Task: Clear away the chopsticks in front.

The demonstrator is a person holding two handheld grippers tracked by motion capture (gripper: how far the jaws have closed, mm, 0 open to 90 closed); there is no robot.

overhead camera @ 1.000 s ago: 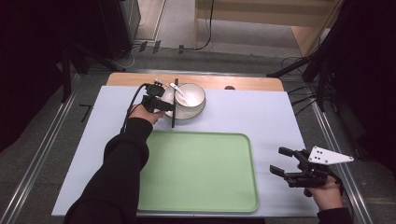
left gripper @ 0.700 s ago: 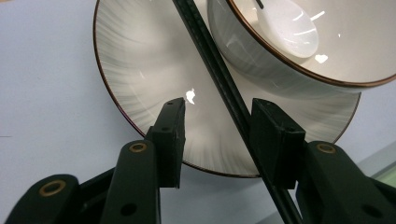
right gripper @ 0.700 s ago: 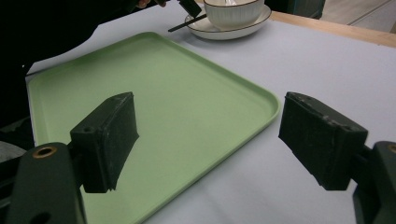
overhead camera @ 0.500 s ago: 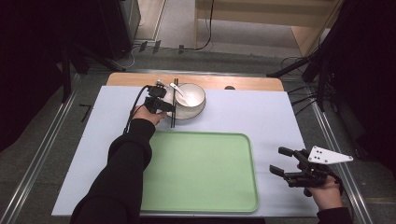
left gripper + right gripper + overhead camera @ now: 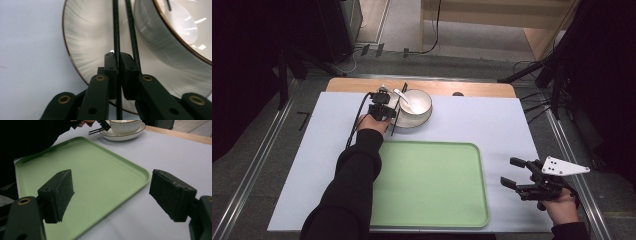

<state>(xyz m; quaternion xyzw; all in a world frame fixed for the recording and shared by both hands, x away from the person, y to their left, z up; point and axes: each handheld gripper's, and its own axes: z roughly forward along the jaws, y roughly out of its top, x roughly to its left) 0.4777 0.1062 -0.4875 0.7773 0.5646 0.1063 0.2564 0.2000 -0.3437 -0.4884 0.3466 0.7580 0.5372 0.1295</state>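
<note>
Left gripper view: one chopstick (image 5: pixel 115 30) is being pinched by the left gripper (image 5: pixel 119 72), whose jaws have just been closing, on the plate (image 5: pixel 82 45) rim beside the bowl (image 5: pixel 160 47). The second chopstick (image 5: pixel 131 32) should be gathered too, then both lifted straight. The right gripper (image 5: pixel 513 172) is being held open beside the tray (image 5: pixel 432 185).

A wooden table (image 5: pixel 482 89) is almost fully covered by a pale lavender-white mat (image 5: pixel 492 120). On the mat, a light green tray (image 5: pixel 432 190) lies near the front edge. Behind it, a white saucer (image 5: pixel 409 121) sits by the back edge, apart from the tray.
</note>
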